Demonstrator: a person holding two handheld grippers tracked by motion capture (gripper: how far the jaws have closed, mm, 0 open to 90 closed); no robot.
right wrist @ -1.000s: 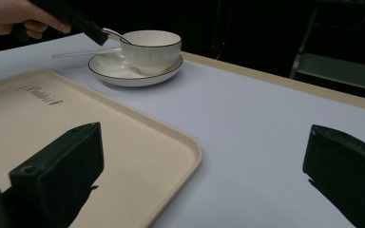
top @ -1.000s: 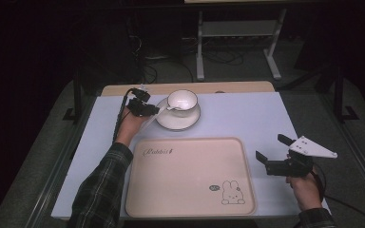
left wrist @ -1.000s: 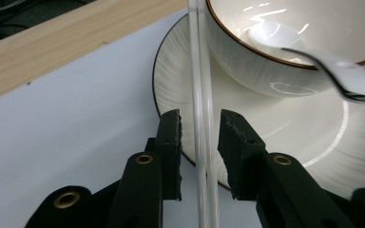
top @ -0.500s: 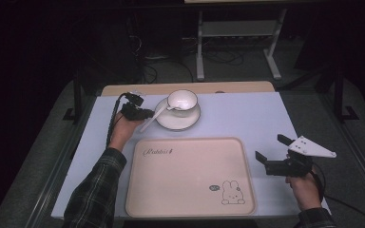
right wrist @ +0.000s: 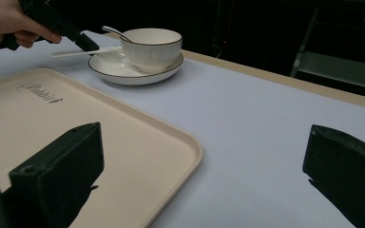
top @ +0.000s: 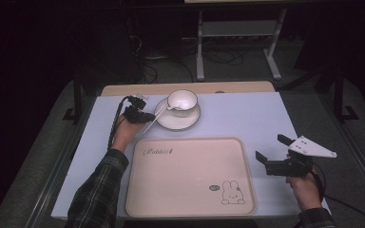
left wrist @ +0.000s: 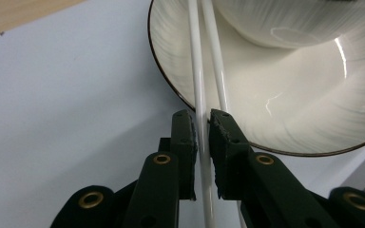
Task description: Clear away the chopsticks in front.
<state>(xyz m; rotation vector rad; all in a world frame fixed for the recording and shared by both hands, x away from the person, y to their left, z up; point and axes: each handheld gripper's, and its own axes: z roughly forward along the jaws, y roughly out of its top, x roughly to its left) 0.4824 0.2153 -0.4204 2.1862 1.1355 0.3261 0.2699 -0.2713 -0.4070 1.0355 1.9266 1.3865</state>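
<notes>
1. the left gripper has just been closing; its black jaws now pinch one of the two thin white chopsticks, with both pads pressed on the stick. the second stick runs just beside the right-hand pad, apparently outside the grip.
2. the chopsticks lie across the rim of the round white saucer with a dark edge line, their far ends near the ribbed white bowl that stands on the saucer. a white spoon leans in the bowl.
3. the right gripper hovers near the right edge of the beige rectangular tray with a rabbit print, jaws wide apart and holding nothing.
4. risk: a lift is likely to take one stick and leave the other, which can roll off the saucer onto the pale blue table.
5. risk: the grip sits near one end of the stick; the long free end can swing and knock the bowl or the spoon.
6. risk: a smooth round stick can slip or twist between the pads if pressure is light.
</notes>
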